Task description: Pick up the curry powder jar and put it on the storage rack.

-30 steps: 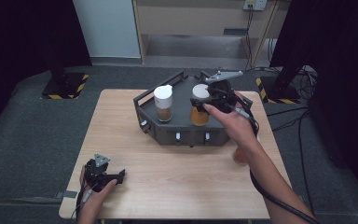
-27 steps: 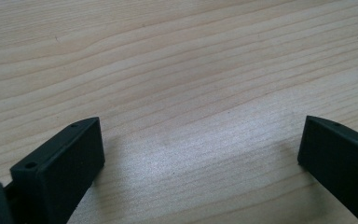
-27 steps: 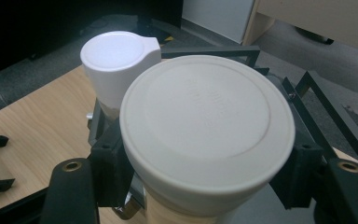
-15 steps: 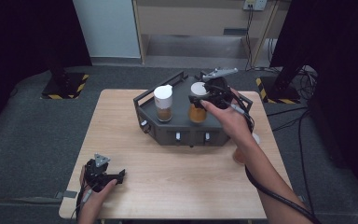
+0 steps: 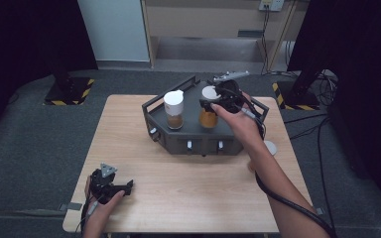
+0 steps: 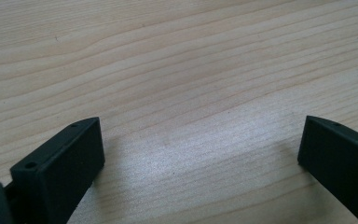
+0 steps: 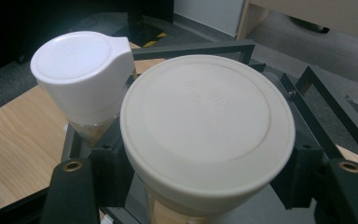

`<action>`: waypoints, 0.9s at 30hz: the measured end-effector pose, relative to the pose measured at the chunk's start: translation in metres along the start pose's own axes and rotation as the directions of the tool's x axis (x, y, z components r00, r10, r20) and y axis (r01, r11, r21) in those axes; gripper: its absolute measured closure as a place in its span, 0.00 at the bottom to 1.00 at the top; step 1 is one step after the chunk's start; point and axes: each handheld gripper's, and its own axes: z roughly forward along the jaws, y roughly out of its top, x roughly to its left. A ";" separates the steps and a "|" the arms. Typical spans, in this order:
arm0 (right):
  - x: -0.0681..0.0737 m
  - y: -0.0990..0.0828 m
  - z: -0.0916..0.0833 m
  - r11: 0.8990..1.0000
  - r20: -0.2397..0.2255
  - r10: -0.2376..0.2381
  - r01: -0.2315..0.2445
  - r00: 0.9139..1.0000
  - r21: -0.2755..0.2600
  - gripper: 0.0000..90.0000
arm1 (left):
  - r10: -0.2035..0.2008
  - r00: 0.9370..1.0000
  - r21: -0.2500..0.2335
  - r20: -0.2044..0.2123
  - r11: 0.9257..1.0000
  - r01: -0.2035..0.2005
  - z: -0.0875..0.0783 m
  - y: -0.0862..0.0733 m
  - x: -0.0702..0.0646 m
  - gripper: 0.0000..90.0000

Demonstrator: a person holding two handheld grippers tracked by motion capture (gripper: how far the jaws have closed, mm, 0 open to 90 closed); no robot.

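Since the earlier frames the right gripper has shifted a little left and lower over the black tray, carrying the jar with the round cream lid along; the left gripper has stayed put at the near-left corner of the counter. Right gripper is clamped on that jar just under the lid, the 2 jaws flanking it in the right gripper view, lid close to the camera. Jar holds amber-brown contents and sits upright in the tray's right half. Second jar, white flip-top cap, same brownish fill, stands upright in the tray's left half, near the held jar but apart from it. Left gripper rests low over bare wood, jaws spread wide with nothing between them. A small round white disc lies on the counter just right of the tray.
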 end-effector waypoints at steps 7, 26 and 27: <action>-0.001 -0.001 0.007 1.000 0.003 0.007 -0.007 1.000 0.004 0.37 | 0.000 1.000 0.000 0.000 1.000 0.000 0.000 0.000 0.000 0.00; -0.002 -0.008 0.023 0.999 0.000 0.022 -0.022 1.000 0.023 0.37 | 0.000 1.000 0.000 0.000 1.000 0.000 0.000 0.000 0.000 0.00; -0.002 -0.008 0.024 0.999 0.000 0.025 -0.025 1.000 0.023 0.37 | 0.000 1.000 0.000 0.000 1.000 0.000 0.000 0.000 0.000 0.00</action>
